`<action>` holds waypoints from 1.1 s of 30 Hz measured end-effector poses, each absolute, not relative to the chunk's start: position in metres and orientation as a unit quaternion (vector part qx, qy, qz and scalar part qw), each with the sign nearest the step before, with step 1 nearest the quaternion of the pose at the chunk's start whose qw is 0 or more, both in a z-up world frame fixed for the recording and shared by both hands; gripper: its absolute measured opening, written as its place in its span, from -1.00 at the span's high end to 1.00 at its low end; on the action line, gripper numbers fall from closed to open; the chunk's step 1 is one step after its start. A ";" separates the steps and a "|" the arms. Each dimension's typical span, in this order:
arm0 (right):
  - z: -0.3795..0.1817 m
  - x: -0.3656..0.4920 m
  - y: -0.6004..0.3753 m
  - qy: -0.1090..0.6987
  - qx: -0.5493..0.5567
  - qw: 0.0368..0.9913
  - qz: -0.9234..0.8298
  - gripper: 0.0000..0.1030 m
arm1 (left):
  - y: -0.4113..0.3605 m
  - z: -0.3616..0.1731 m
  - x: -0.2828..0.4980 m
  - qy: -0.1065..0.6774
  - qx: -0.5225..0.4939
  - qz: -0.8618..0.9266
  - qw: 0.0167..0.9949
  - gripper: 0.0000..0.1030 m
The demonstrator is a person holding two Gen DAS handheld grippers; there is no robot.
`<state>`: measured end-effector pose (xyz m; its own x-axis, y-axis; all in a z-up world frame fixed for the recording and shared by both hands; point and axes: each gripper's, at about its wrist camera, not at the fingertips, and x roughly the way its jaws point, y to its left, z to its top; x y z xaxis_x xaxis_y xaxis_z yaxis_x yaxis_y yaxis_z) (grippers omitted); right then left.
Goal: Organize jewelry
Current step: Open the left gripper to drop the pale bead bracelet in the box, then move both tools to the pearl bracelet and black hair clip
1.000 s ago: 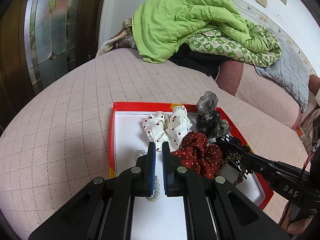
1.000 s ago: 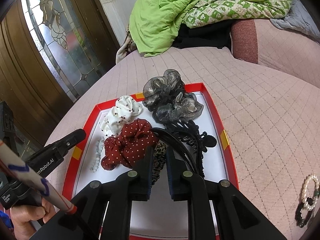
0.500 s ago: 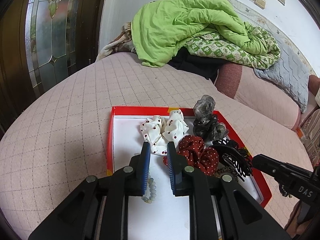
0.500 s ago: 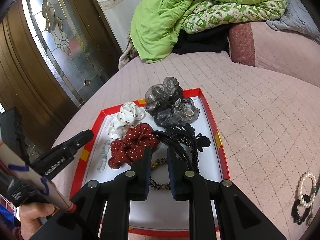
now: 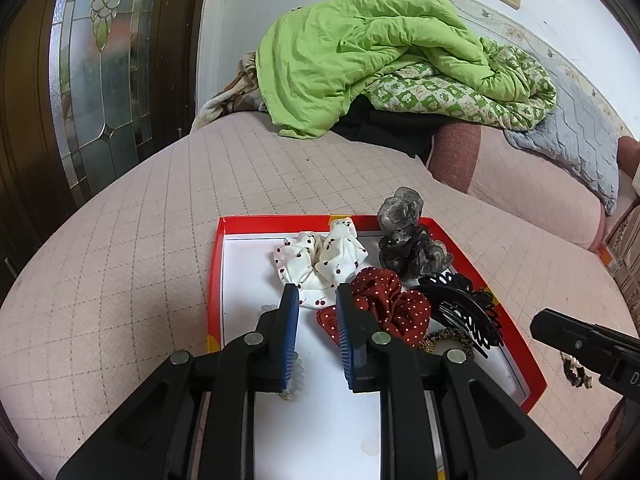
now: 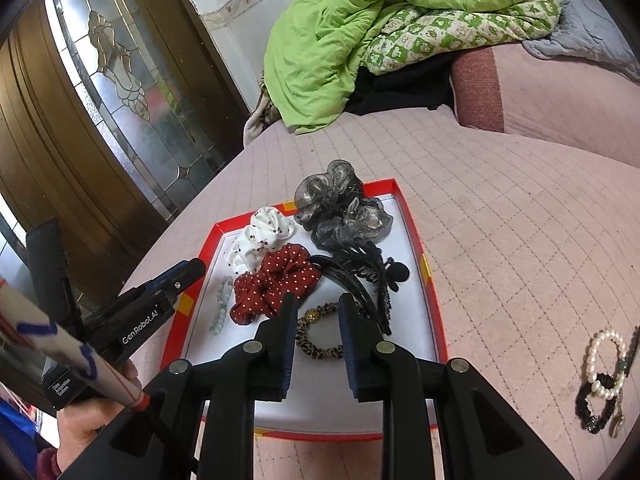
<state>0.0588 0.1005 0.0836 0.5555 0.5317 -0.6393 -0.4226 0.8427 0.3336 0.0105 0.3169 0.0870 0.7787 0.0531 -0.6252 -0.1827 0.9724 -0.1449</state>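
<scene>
Red tray (image 6: 416,240) on the bed holds our scrunchies, a black hair clip (image 6: 372,276), a leopard hair tie (image 6: 320,350) and a pale bead bracelet (image 6: 222,310). Pearl bracelets (image 6: 606,364) lie outside at 3 o'clock. Left gripper (image 5: 317,300) and right gripper (image 6: 316,304) both released, empty, above the tray's near end; hair tie sits between right fingers.

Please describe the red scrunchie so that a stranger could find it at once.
Find the red-rimmed tray on the pink bed. The red scrunchie lies near its middle, just in front of the white scrunchie. It alone is dark red with small white dots.
</scene>
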 end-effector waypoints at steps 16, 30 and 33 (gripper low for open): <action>0.094 0.024 -0.024 0.367 0.112 0.897 0.219 0.46 | 0.249 0.111 -0.018 0.282 -0.046 0.016 0.958 0.64; 0.063 0.006 -0.191 0.355 0.226 0.902 0.094 0.46 | 0.083 0.093 -0.031 0.362 -0.031 -0.175 0.915 0.62; 0.067 0.005 -0.199 0.348 0.239 0.902 0.095 0.46 | 0.049 0.090 -0.019 0.391 -0.036 -0.201 0.898 0.62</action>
